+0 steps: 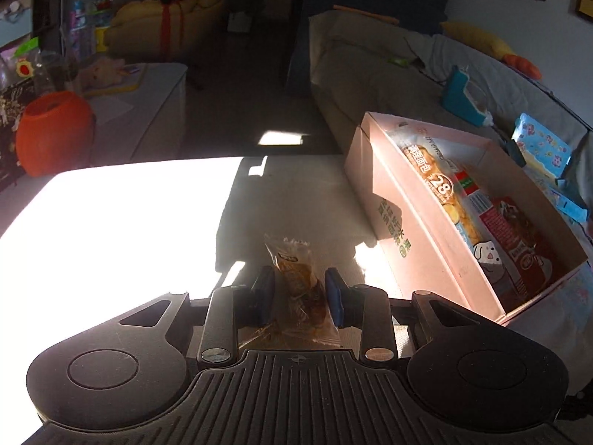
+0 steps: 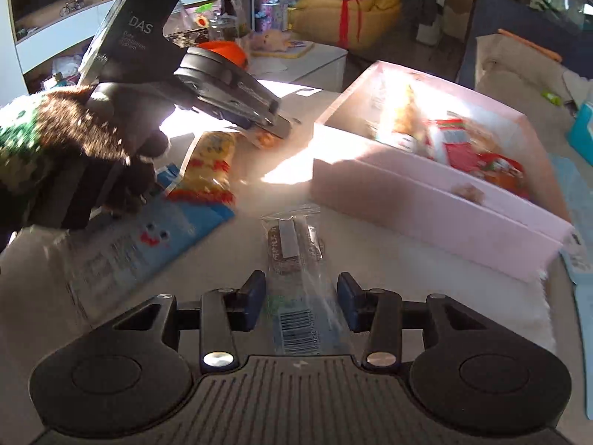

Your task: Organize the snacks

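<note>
We see a brown pastry in a clear wrapper (image 1: 298, 289) lying on the desk (image 1: 315, 200) between the fingers of our left tool (image 1: 300, 293). The blue pads sit close on either side, narrow, but we cannot tell whether they grip it. Our right tool (image 2: 302, 298) straddles a clear-wrapped chocolate bar (image 2: 292, 244), its fingers wider than the packet and not touching it.

Just right of the pastry stands the open pink box (image 1: 418, 230), already holding several snack packets (image 1: 448, 200). In the right view, a yellow packet (image 2: 211, 163) and a blue packet (image 2: 163, 237) lie on the desk, not yet boxed.

We judge that we are at the pickup step. Next, each tool needs to close firmly, lift above the box wall, and carry its snack over the rim.

The near wall is the edge to clear. Open room remains in the box's near compartment, and bare desk lies ahead.
</note>
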`<state>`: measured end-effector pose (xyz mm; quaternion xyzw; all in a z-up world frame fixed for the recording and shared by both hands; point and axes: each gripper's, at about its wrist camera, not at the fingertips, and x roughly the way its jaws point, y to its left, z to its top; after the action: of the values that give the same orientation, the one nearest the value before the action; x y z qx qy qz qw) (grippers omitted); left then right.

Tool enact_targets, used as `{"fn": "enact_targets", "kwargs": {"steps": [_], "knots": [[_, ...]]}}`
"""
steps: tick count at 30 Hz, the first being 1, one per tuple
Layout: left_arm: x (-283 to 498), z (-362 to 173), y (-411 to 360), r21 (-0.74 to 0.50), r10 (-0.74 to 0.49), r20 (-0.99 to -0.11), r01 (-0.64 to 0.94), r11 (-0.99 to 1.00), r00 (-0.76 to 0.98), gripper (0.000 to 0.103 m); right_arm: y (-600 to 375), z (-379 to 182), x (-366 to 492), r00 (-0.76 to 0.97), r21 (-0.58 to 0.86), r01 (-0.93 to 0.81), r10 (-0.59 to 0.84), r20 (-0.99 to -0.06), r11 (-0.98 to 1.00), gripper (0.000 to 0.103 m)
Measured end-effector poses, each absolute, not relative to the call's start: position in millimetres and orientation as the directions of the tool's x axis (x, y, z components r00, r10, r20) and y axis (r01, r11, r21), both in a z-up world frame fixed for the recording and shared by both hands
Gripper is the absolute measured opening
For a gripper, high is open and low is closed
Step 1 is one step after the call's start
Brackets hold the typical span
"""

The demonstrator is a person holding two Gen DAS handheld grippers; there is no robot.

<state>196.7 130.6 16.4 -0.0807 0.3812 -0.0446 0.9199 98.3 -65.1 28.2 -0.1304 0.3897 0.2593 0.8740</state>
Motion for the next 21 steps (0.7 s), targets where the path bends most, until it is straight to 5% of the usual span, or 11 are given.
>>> {"fn": "enact_targets", "kwargs": {"steps": [8,13,21], "knots": [[131,26,107,-0.251,-0.275,-0.689,0.134,0.959,0.671,0.025,-138,26,92,0.628,0.035,-0.413,0.313,-0.713,0.91,0.046],[86,29,82,-0.29,-0.354,-0.677,0.208,0.934,0.645,0.025,-144,18,92,0.678,0.01,-0.353,0.263,-0.686,0.936,0.074],[53,17,59,-0.247,-0.347,-0.711,0.245,0.938,0.611,0.025,-148,16,93,0.681,0.04,-0.352,0.285,-0.674,0.935,0.084]]}}
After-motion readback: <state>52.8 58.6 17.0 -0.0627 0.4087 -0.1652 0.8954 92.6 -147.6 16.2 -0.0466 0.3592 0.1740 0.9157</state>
